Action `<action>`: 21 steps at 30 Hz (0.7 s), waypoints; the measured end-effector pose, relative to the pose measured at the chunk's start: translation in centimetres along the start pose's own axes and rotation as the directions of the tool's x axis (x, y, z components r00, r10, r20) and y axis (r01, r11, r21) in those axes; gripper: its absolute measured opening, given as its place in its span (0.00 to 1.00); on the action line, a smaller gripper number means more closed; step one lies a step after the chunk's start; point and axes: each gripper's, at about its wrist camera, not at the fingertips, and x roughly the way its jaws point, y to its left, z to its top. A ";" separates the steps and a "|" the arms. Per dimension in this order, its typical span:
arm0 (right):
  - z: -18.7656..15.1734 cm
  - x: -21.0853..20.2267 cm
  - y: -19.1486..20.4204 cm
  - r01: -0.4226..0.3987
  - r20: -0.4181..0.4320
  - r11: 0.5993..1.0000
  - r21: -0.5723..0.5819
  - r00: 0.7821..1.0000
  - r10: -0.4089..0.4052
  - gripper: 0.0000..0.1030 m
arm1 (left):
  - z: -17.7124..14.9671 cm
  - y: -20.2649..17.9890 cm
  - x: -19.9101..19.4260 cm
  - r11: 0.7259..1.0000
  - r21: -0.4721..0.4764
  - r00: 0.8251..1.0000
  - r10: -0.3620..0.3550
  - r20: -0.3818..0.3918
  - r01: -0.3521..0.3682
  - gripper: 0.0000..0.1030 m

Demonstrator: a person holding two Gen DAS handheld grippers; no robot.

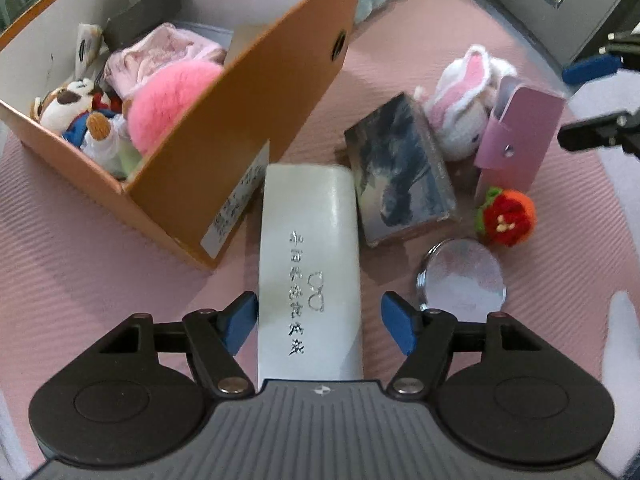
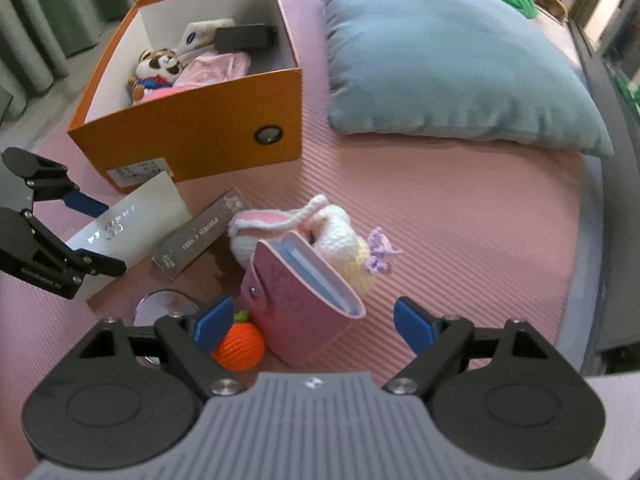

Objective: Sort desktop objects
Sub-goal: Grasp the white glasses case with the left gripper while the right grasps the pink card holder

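Observation:
A white glasses case (image 1: pixel 308 240) lies on the pink mat beside the orange box (image 1: pixel 224 128). My left gripper (image 1: pixel 319 320) straddles its near end, open, the right pad clear of the case. In the right wrist view a pink snap wallet (image 2: pixel 304 300) stands tilted between the fingers of my right gripper (image 2: pixel 312 320), which is open and not pressing on it. A knitted rabbit (image 2: pixel 332 228) lies just behind the wallet. The box holds a pink pompom (image 1: pixel 168 104), a plush dog (image 1: pixel 68 104) and pink cloth.
A horse-picture box (image 1: pixel 400 176), a round mirror (image 1: pixel 460 276) and a crocheted orange fruit (image 1: pixel 508 212) lie between the two grippers. A blue-grey pillow (image 2: pixel 440 52) fills the mat's far right. The orange box (image 2: pixel 192 120) stands at the far left.

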 end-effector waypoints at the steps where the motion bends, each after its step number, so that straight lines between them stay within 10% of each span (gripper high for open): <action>1: 0.1 0.3 0.0 0.001 -0.006 1.000 -0.006 1.000 -0.001 0.85 | -0.1 0.0 0.2 1.000 -0.002 1.000 0.003 -0.004 -0.003 0.78; 12: 0.4 2.4 0.2 -0.052 -0.047 0.999 -0.003 0.998 0.052 0.70 | 0.7 -0.1 1.2 0.999 -0.037 1.000 0.006 -0.018 -0.006 0.85; 17: 0.3 2.6 0.0 -0.131 -0.073 0.991 0.016 0.989 0.132 0.39 | 0.5 -0.3 1.2 1.000 0.001 1.000 0.016 -0.024 -0.016 0.86; 21: -0.5 2.5 1.0 -0.181 -0.095 0.983 -0.037 0.980 0.177 0.34 | 0.5 -0.5 1.3 0.999 0.031 0.999 0.020 -0.026 -0.019 0.86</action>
